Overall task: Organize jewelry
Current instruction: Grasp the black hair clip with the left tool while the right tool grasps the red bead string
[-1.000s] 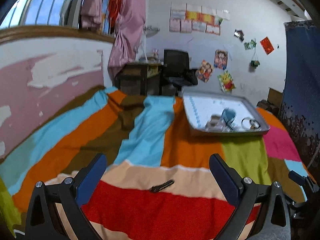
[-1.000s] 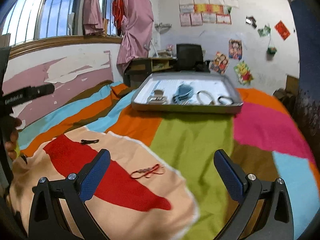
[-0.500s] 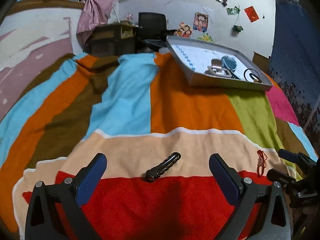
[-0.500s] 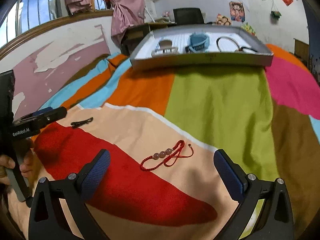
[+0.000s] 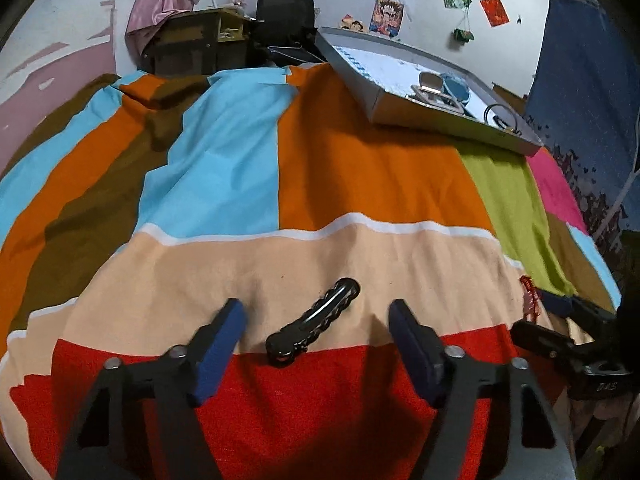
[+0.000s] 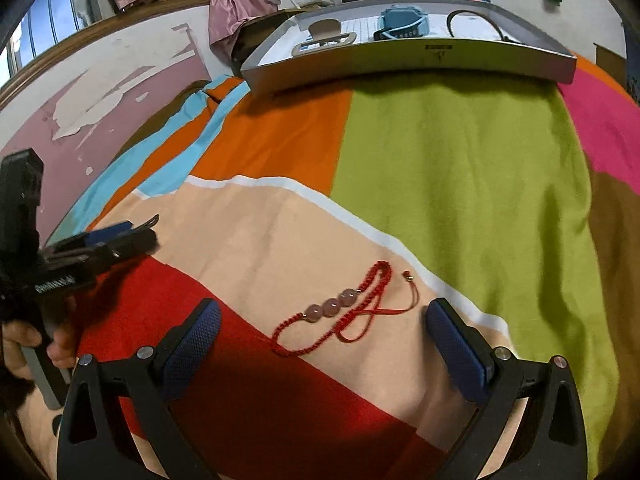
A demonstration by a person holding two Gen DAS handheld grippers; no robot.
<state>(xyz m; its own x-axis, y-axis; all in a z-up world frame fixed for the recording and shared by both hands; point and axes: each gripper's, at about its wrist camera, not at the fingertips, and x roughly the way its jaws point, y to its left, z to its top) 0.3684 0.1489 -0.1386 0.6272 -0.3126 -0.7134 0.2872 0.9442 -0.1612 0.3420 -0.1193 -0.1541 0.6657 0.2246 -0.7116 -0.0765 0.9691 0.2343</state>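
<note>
Tray (image 6: 408, 64) holding several pieces | hair clip (image 5: 314, 326), red bracelet (image 6: 344, 312) lying outside, nearer than tray | left gripper (image 5: 316, 320), right gripper (image 6: 324, 320) jaws closing around them, not yet clamping.

We are finding the blanket (image 6: 460, 168) lying open between us and the tray (image 6: 400, 60); only the clip (image 5: 314, 326) and bracelet (image 6: 344, 312) are lying on the near stretch, well apart.
</note>
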